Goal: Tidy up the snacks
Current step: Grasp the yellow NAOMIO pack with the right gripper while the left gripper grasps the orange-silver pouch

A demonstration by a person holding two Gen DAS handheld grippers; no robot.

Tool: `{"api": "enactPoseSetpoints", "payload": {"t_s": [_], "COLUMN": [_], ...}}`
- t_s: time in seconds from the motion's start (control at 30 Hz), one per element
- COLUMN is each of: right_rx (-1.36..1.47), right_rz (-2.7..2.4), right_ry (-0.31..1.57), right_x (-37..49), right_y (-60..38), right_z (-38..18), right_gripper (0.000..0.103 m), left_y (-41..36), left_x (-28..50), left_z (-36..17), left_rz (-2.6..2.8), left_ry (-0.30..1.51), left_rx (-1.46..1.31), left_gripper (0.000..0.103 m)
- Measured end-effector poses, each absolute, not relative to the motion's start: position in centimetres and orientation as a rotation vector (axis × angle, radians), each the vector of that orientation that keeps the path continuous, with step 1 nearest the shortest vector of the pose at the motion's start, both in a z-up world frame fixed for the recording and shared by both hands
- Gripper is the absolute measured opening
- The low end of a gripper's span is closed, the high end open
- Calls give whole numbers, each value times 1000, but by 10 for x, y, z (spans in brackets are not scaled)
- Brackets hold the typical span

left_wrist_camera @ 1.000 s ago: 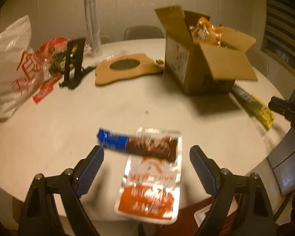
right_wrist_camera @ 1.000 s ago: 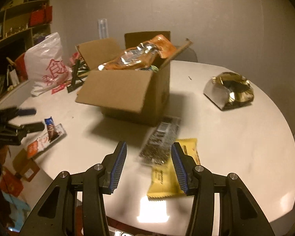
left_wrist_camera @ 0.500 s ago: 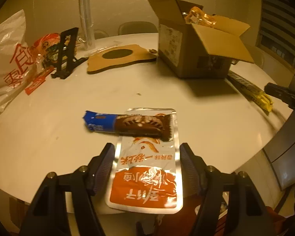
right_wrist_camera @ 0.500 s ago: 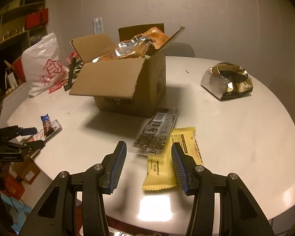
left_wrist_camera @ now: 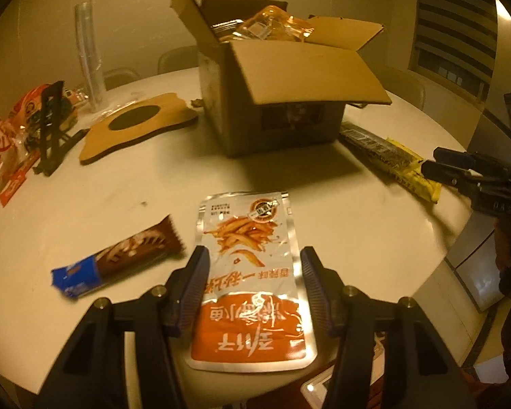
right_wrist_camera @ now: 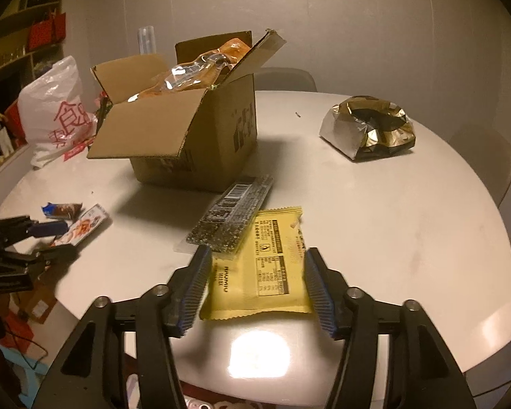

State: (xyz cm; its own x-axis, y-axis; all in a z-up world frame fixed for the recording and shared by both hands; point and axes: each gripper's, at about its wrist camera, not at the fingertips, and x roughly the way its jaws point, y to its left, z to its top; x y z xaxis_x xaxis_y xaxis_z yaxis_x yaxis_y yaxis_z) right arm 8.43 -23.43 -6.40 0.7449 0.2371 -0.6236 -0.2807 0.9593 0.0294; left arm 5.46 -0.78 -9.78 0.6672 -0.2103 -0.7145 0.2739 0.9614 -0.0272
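A silver and orange snack pouch [left_wrist_camera: 252, 272] lies flat near the table's front edge. My left gripper [left_wrist_camera: 253, 279] straddles it, and its jaws are closing with the pouch between them. The pads stand at the pouch's side edges and I see no squeeze. A brown and blue chocolate bar [left_wrist_camera: 119, 259] lies just left of the pouch. My right gripper [right_wrist_camera: 257, 283] hovers over a yellow packet [right_wrist_camera: 269, 266], its jaws opening on either side without touching. A dark seed bar [right_wrist_camera: 231, 214] overlaps the packet's far end. The open cardboard box [right_wrist_camera: 194, 136] holds an orange bag.
A crumpled gold foil bag [right_wrist_camera: 371, 133] sits at the far right. A white plastic bag [right_wrist_camera: 54, 119], a black stand [left_wrist_camera: 51, 126], a stack of clear cups [left_wrist_camera: 90, 68] and a brown cardboard cut-out [left_wrist_camera: 136, 126] crowd the far left. The round table's edge runs under both grippers.
My left gripper has moved forward over the pouch and narrowed its jaws. The chocolate bar, earlier lying across the pouch, now lies beside it on the left. The right jaws have widened around the yellow packet.
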Motion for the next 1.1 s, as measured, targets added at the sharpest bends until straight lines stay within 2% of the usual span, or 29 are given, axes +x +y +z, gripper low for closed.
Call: {"api": "enactPoseSetpoints", "payload": {"t_s": [0.13, 0.27, 0.43, 0.57, 0.9, 1.1], "right_rx": [-94, -130, -153, -154, -111, -94], "right_rz": [288, 313, 319, 305, 239, 223], "right_ry": [680, 707, 720, 719, 726, 723], "right_x": [87, 96, 107, 107, 95, 91], "right_y": [-234, -231, -225, -225, -253, -265], "right_z": [-68, -78, -86, -87, -83, -82], "right_gripper": [69, 71, 70, 65, 65, 65], "left_y": [-16, -28, -36, -31, -13, -10], "left_x": [61, 64, 67, 65, 57, 57], "left_z": [-99, -100, -100, -99, -102, -102], "left_rz": [-289, -315, -336, -343, -385, -414], "left_ry": [791, 783, 780, 782, 799, 806], "left_rx": [89, 105, 117, 110, 141, 138], "left_gripper": [52, 53, 58, 69, 76, 76]}}
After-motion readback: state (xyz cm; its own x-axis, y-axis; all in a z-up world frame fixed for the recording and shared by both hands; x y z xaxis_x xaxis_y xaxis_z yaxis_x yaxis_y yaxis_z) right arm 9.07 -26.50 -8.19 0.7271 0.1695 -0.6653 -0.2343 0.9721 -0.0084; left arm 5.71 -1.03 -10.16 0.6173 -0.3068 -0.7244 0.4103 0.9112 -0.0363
